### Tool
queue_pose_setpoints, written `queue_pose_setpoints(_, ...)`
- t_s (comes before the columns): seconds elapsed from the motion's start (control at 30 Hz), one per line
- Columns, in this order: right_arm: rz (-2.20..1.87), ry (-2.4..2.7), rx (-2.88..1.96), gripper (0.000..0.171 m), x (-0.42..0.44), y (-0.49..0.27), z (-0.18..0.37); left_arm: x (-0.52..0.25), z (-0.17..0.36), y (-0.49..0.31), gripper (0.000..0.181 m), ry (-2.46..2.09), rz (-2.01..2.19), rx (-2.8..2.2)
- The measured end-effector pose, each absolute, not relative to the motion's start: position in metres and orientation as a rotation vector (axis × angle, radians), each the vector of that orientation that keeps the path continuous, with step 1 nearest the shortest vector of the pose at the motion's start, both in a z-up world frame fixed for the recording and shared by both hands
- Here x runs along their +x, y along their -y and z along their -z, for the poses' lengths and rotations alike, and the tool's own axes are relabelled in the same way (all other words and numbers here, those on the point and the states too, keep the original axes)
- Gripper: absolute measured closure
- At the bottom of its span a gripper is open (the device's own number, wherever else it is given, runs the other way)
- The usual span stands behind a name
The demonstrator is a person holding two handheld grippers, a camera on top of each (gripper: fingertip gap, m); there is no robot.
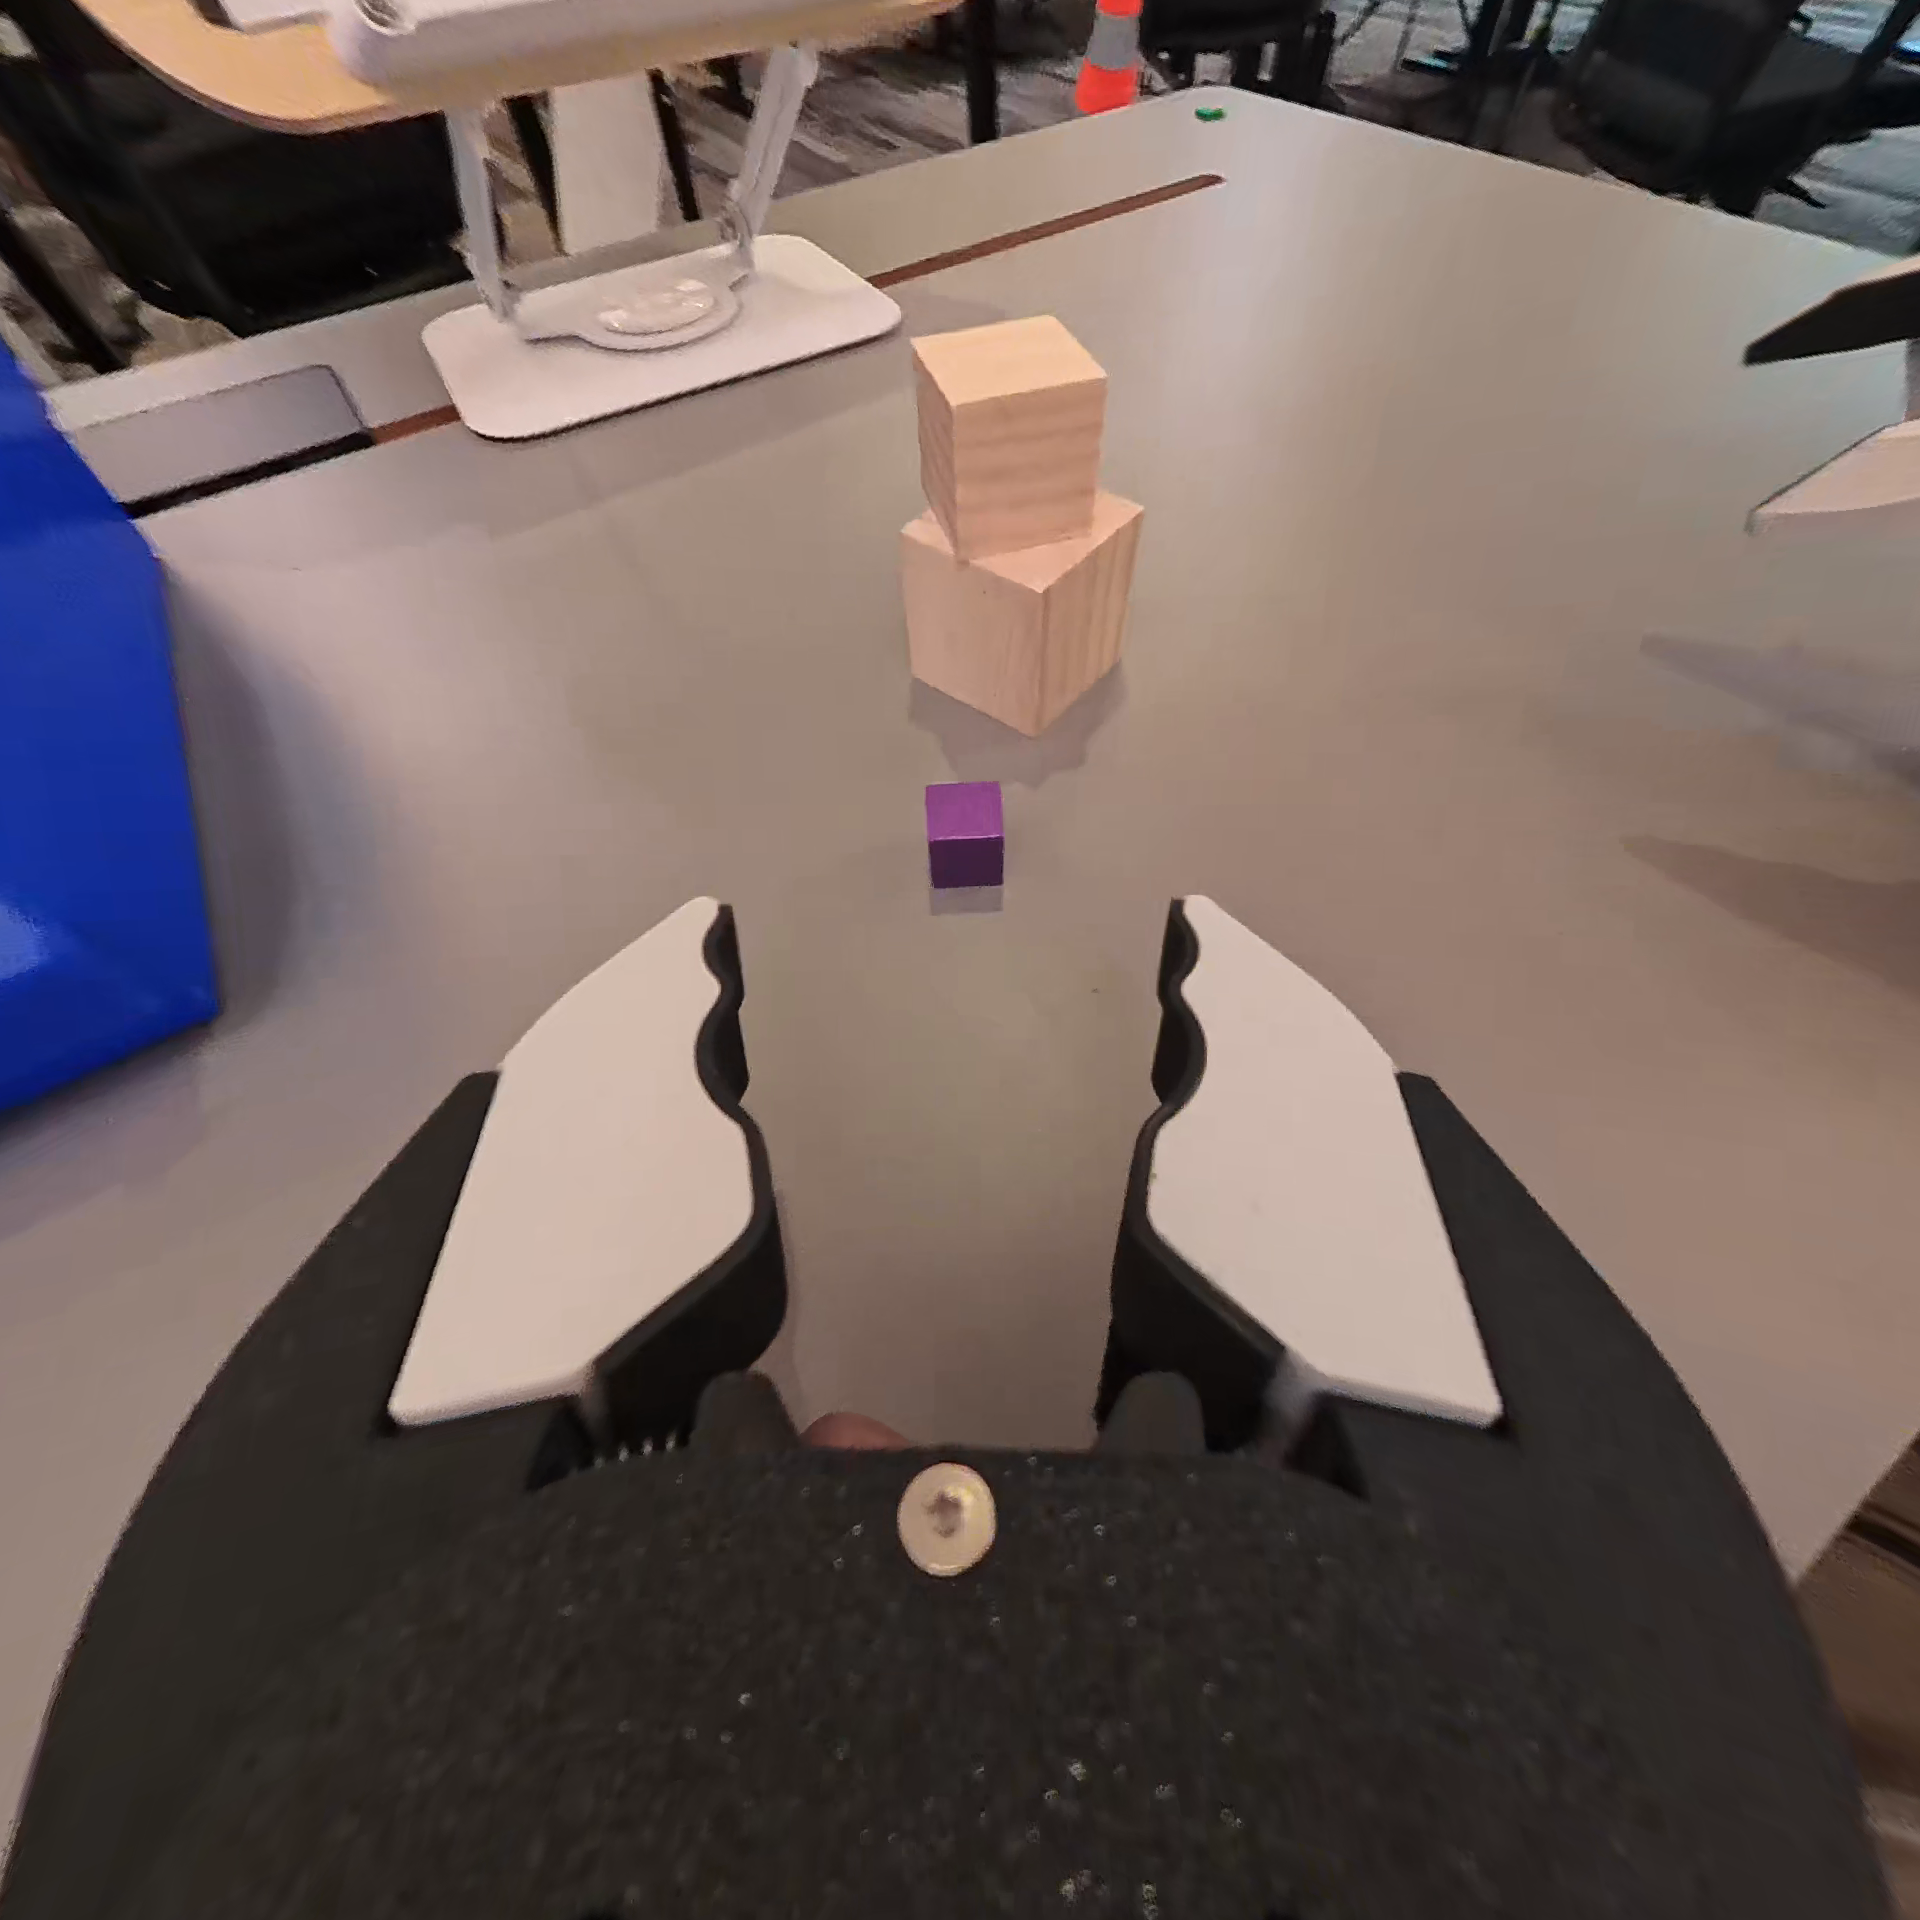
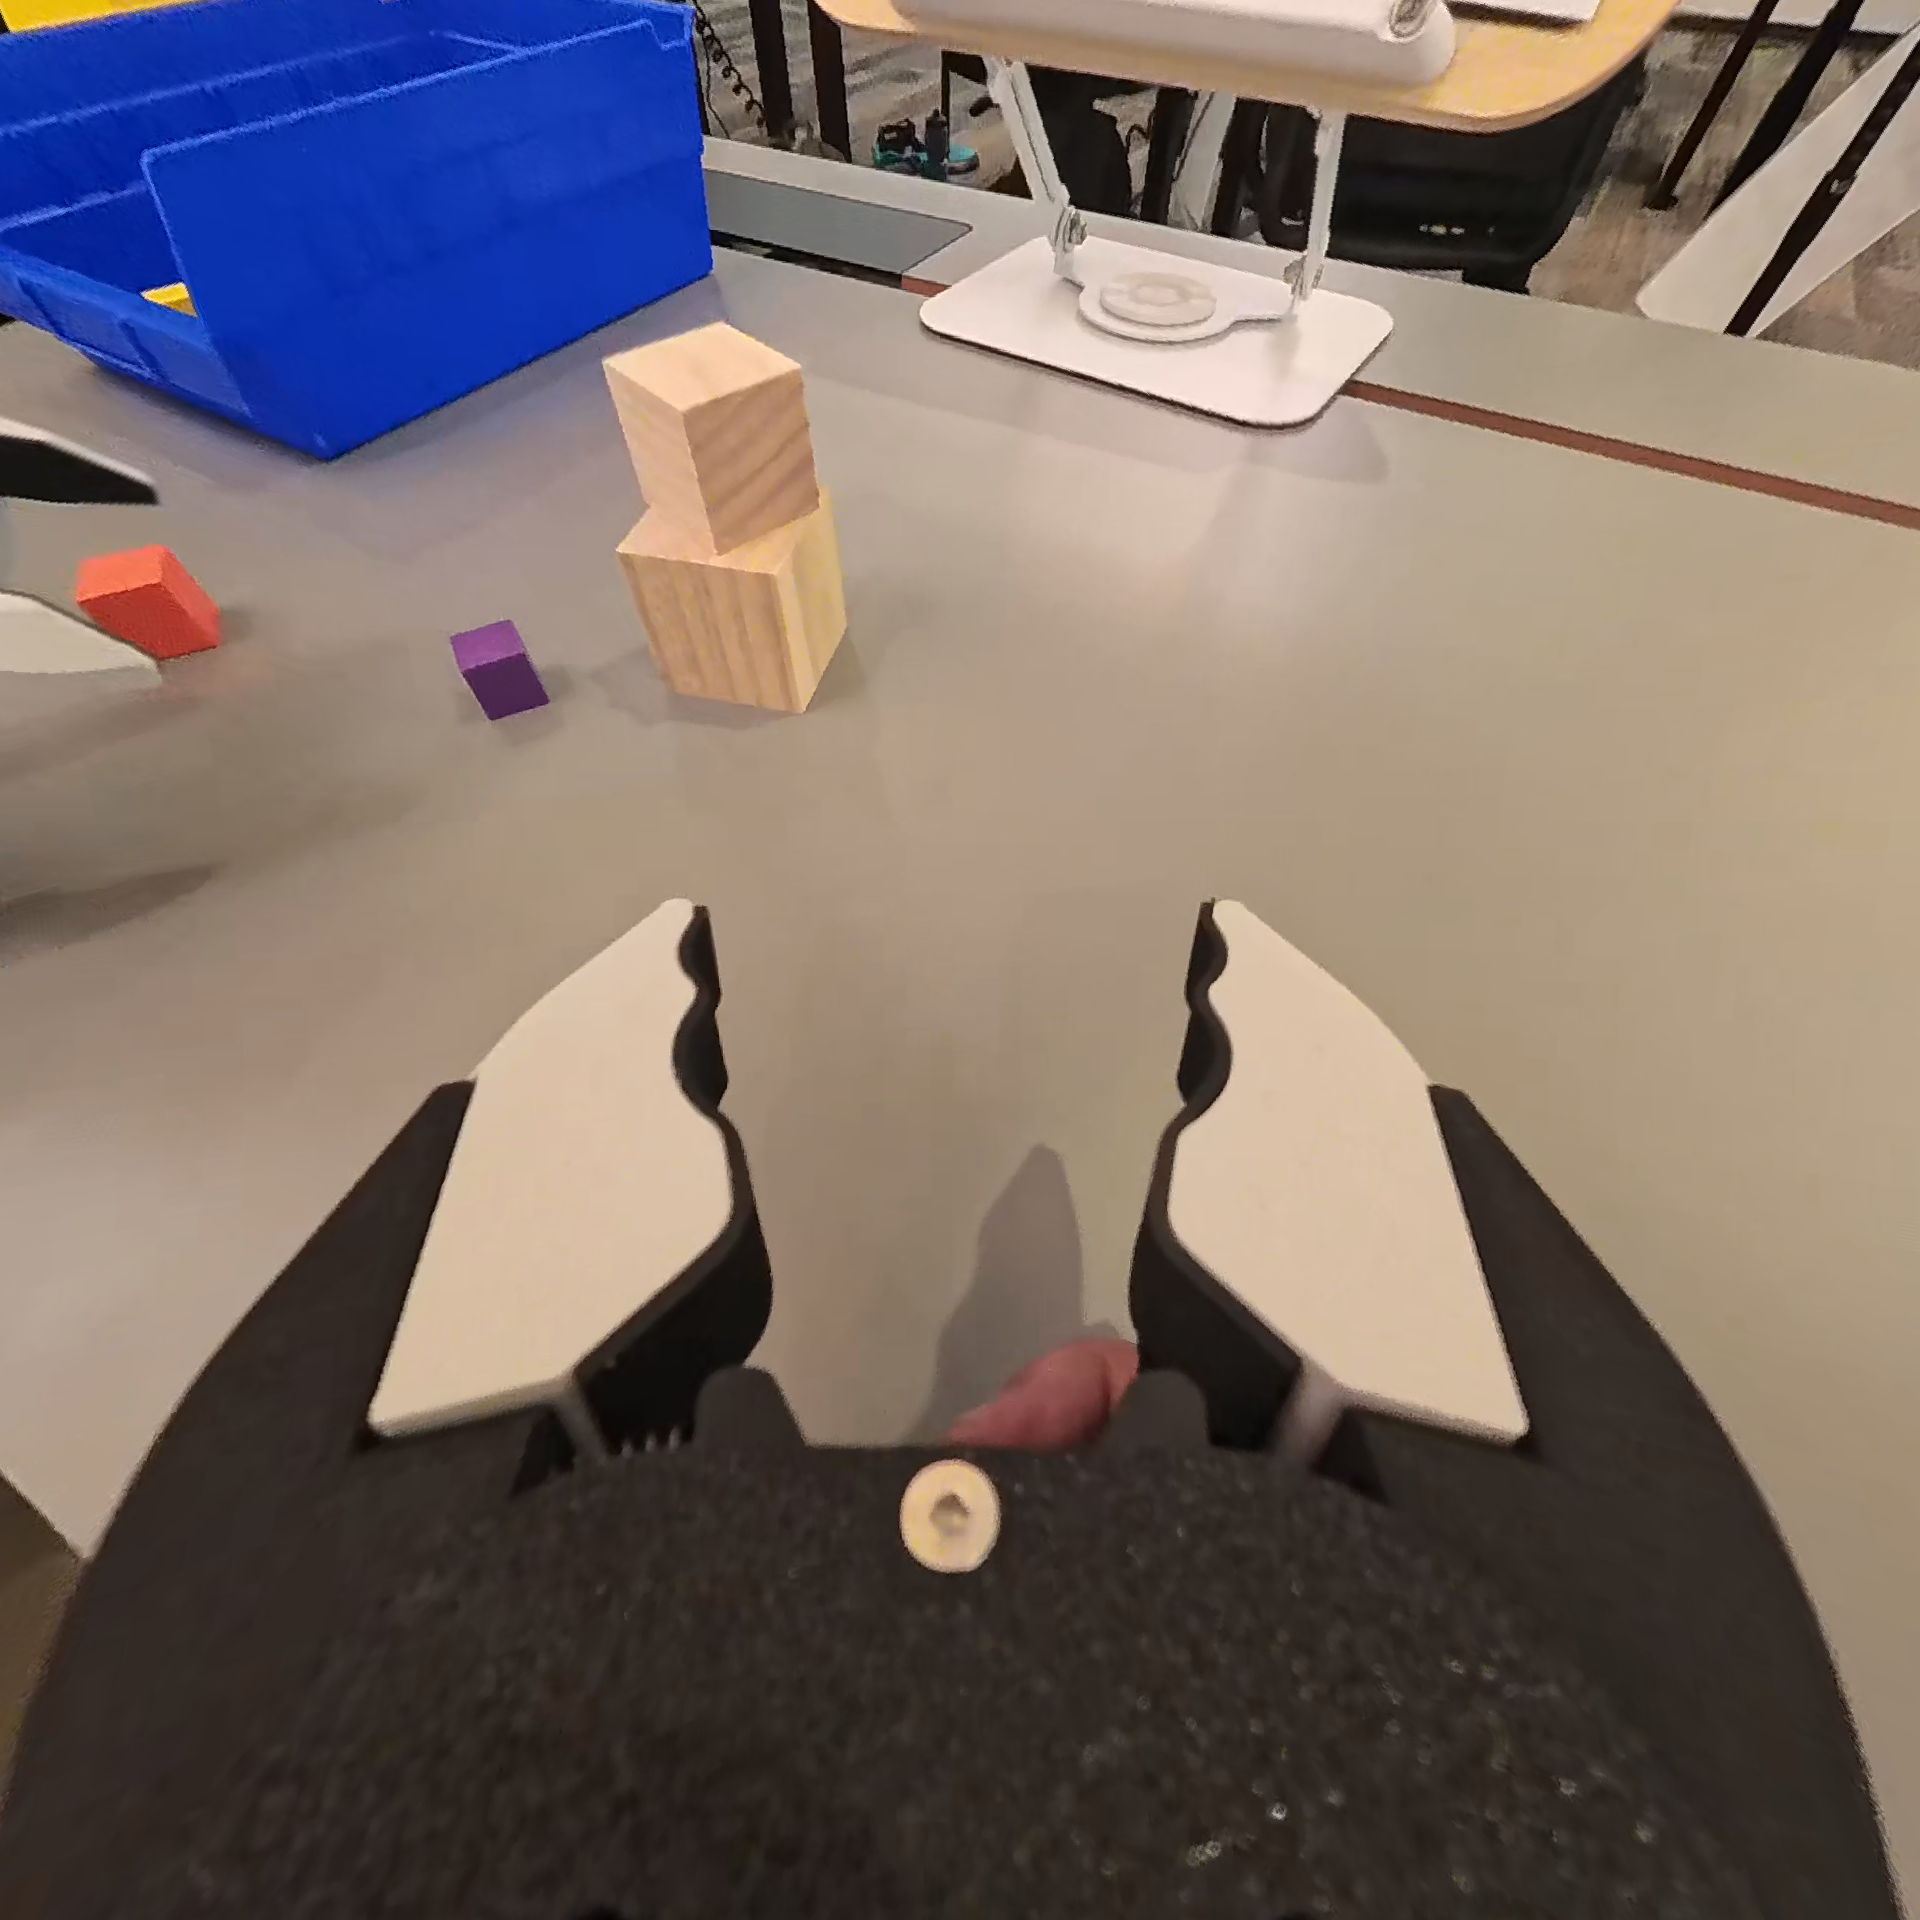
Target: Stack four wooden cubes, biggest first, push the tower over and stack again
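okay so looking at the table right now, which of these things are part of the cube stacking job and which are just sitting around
Part of the job:
large wooden cube, at the bottom
second wooden cube, stacked on it, twisted
red cube, loose on the table
purple cube, loose, in front of the open left gripper

Just sitting around:
blue bin
white stand
orange cone

We saw two alike tools: the left gripper (image 1: 945,914) and the right gripper (image 2: 951,920) each had a black, grainy, speckled body, a round silver screw at six o'clock, and two fingers (image 1: 613,1143) faced with flat white plates, their black inner edges wavy.
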State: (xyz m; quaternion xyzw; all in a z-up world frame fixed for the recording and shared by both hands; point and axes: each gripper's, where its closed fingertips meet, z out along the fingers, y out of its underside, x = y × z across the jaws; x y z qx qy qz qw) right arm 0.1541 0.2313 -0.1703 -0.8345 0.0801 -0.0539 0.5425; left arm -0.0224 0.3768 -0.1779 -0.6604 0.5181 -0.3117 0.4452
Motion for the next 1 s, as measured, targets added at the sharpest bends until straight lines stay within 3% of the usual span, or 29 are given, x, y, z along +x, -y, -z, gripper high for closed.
queue_pose_setpoints(0.23,0.136,-0.119,-2.006,0.091,0.153,-0.252,0.17,-0.032,0.171,-0.381,0.108,-1.198,0.816,-1.625)
queue_pose_setpoints(0.6,-0.055,0.412,-2.082,0.107,0.123,-0.392,0.157,-0.042,0.164,-0.385,0.11,-1.131,0.927,-1.638)
queue_pose_setpoints(0.73,-0.083,0.471,-2.125,0.11,0.122,-0.404,0.167,-0.044,0.163,-0.384,0.111,-1.126,0.972,-1.64)
queue_pose_setpoints(0.8,-0.105,0.483,-2.138,0.125,0.122,-0.405,0.172,-0.045,0.162,-0.384,0.111,-1.121,0.994,-1.645)
queue_pose_setpoints(1.0,-0.163,0.572,-2.103,0.126,0.125,-0.398,0.164,-0.044,0.164,-0.384,0.112,-1.13,1.001,-1.655)
